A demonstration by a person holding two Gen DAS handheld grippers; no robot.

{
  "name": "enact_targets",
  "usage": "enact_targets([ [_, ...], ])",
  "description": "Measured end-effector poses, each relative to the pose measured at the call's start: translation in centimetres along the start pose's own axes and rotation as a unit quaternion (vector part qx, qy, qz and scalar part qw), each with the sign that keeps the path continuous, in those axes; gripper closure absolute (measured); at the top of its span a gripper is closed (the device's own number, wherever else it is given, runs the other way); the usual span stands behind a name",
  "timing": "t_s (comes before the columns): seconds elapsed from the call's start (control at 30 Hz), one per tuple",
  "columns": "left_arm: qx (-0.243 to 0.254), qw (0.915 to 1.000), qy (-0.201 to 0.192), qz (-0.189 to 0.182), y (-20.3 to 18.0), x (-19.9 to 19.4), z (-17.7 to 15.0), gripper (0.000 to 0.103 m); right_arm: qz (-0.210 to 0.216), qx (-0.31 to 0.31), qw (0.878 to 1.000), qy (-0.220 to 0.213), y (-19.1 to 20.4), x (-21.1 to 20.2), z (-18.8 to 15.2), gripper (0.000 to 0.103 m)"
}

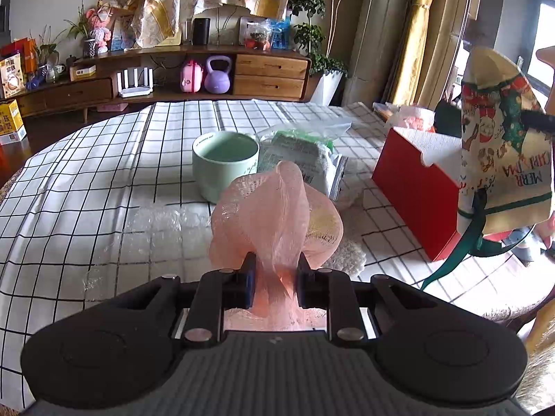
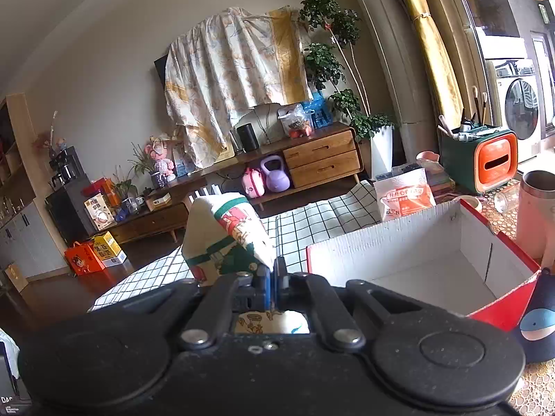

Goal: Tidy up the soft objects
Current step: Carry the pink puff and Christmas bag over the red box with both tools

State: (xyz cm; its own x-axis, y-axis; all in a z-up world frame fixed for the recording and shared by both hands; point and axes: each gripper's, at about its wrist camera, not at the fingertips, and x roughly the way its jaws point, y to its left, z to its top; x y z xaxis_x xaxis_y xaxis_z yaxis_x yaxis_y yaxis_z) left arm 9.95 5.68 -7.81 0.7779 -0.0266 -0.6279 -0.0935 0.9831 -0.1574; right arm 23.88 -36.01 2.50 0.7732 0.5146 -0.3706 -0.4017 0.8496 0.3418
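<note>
My left gripper [image 1: 275,263] is shut on a pink mesh bath sponge [image 1: 274,208] and holds it above the checked tablecloth. My right gripper [image 2: 274,270] is shut on a Christmas-print cloth bag [image 2: 229,235], held up in the air; the same bag shows at the right of the left wrist view [image 1: 503,152], with a green ribbon hanging from it. A red box [image 1: 416,187] with a white inside stands open on the table, right of the sponge. In the right wrist view the box [image 2: 433,263] is just right of the gripper and looks empty.
A mint green cup [image 1: 225,163] and a plastic-wrapped packet [image 1: 305,159] stand behind the sponge. Bubble wrap [image 1: 156,228] lies on the cloth at left. A fluffy white piece [image 1: 347,260] lies under the sponge. A snack bag [image 2: 404,194], a tumbler [image 2: 536,208] and an orange-green container [image 2: 485,159] stand near the box.
</note>
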Motion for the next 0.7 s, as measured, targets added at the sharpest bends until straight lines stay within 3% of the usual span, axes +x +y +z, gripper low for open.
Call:
enact_targets([
  [0.33, 0.003, 0.9917, -0.125, -0.028, 0.3, -6.1, 9.3, 0.082, -0.012, 0.003, 0.999, -0.034, -1.2, -1.6, 1.9, 0.102],
  [0.5, 0.004, 0.9905, -0.131, -0.040, -0.8, -6.0, 11.9, 0.082, -0.023, -0.002, 0.998, -0.055, -2.3, -2.2, 4.1, 0.102],
  [0.7, 0.039, 0.9898, -0.115, -0.075, -5.2, -3.7, 13.5, 0.082, -0.053, 0.002, 0.997, -0.062, -4.7, -2.1, 7.1, 0.102],
])
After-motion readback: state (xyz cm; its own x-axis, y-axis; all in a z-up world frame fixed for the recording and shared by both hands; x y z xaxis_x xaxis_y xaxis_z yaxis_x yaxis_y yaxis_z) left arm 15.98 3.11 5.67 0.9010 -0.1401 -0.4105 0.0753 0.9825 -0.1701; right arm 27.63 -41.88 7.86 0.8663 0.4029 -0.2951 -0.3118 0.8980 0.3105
